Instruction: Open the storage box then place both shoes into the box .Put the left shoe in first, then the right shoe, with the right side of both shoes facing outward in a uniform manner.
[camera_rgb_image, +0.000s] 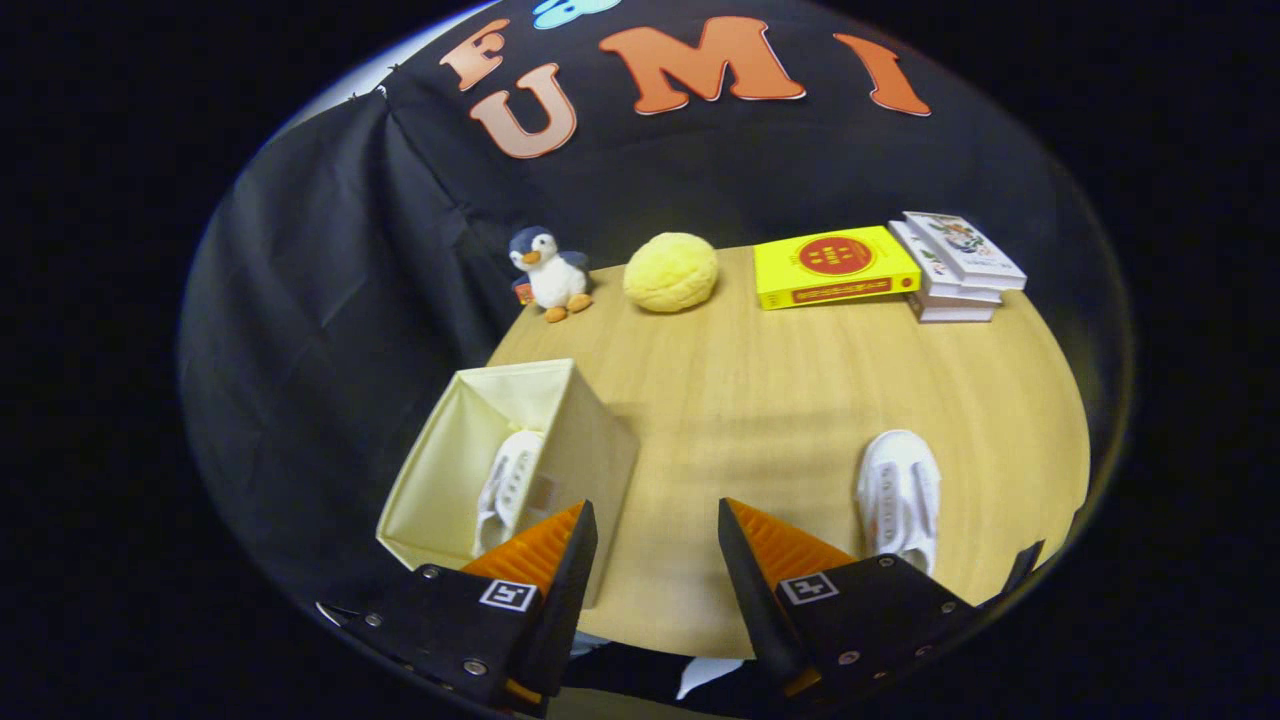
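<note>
We found the storage box (470, 470) open on the worktop (760, 400), one shoe (508, 485) already standing inside it. The second shoe (900, 495) lay on bare wood, well apart from the box and just ahead of the right finger. Our gripper (655, 530) had its jaws wide and held nothing. We judged the second shoe's pickup was next, calling for a swing right.

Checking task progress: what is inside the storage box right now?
One white shoe lies inside the open storage box, by its near wall. That wall and a finger hide the box floor. The open gripper holds nothing.
</note>
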